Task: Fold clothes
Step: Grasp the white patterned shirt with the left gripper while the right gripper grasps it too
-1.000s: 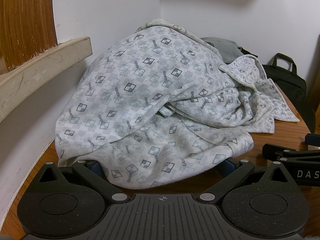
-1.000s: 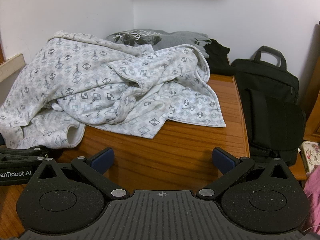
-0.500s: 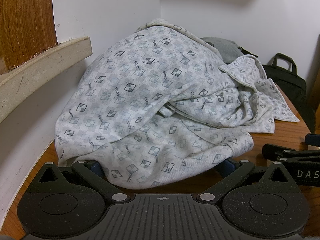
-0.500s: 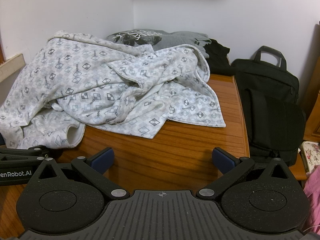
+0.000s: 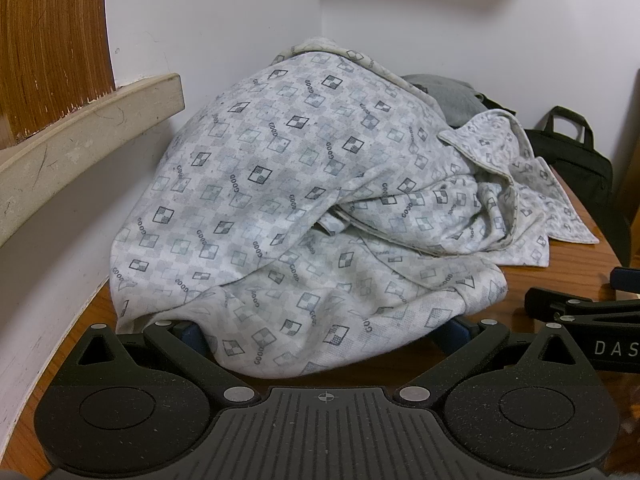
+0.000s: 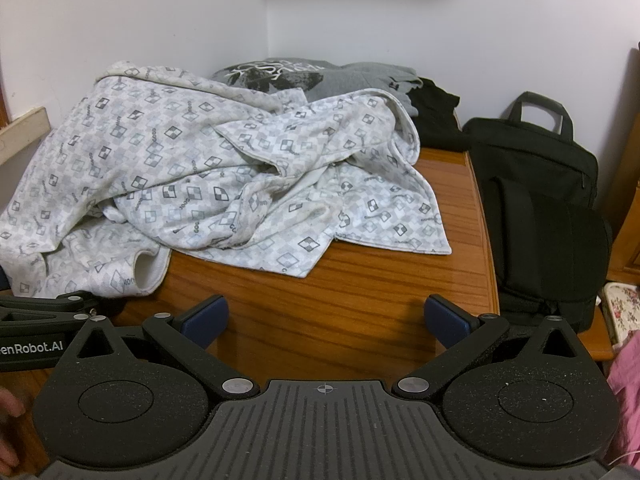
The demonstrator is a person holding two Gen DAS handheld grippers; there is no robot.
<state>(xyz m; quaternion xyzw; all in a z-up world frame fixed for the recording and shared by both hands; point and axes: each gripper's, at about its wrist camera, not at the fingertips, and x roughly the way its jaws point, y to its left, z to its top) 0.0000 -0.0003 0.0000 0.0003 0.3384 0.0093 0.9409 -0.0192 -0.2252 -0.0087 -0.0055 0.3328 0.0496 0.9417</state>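
Observation:
A white garment with grey check squares (image 5: 304,208) lies crumpled in a heap on the wooden table (image 6: 360,292), against the wall corner. My left gripper (image 5: 324,332) is open at the heap's near edge. The hem drapes between its blue fingertips (image 5: 456,330) and partly hides them. My right gripper (image 6: 326,316) is open over bare wood, a short way in front of the same garment (image 6: 248,184), with nothing between its fingers. It sits to the right of the left gripper.
A grey printed T-shirt (image 6: 288,76) and a black garment (image 6: 436,112) lie behind the heap. A black bag (image 6: 536,184) stands at the table's right edge. A beige ledge (image 5: 80,140) runs along the left wall. Pink cloth (image 6: 628,380) shows at far right.

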